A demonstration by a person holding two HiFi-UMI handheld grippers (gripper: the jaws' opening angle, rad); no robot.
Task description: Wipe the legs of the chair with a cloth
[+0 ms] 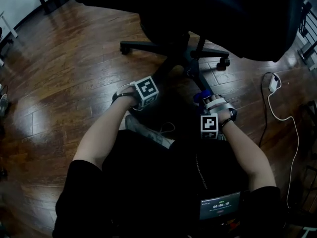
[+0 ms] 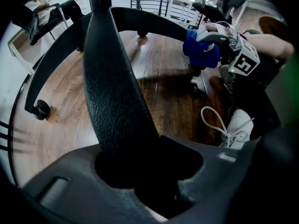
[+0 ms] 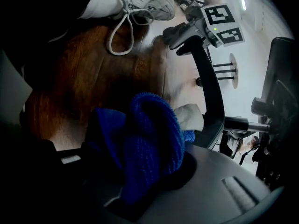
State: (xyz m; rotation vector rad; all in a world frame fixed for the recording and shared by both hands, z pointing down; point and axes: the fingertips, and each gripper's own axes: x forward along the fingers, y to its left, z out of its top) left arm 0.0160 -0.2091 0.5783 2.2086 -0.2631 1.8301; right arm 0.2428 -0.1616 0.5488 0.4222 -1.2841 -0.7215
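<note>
Dark brown wooden plank floor point(image 1: 74, 83); black office chair with star-shaped base point(image 1: 153, 46) in front of person. Left hand-held gripper point(image 2: 140, 169) clamped on black textured plastic leg point(image 2: 117, 87), pointing steeply down, probably steadying chair. Right hand-held gripper point(image 3: 140, 171) clamped on bunched blue knitted cloth point(image 3: 149, 139). Cloth sits at outer end of neighbouring black leg point(image 2: 154, 24); actual contact unclear. That leg's long axis runs from cloth away toward hub, so wipe likely travels hubward. Right hand nearer.
</note>
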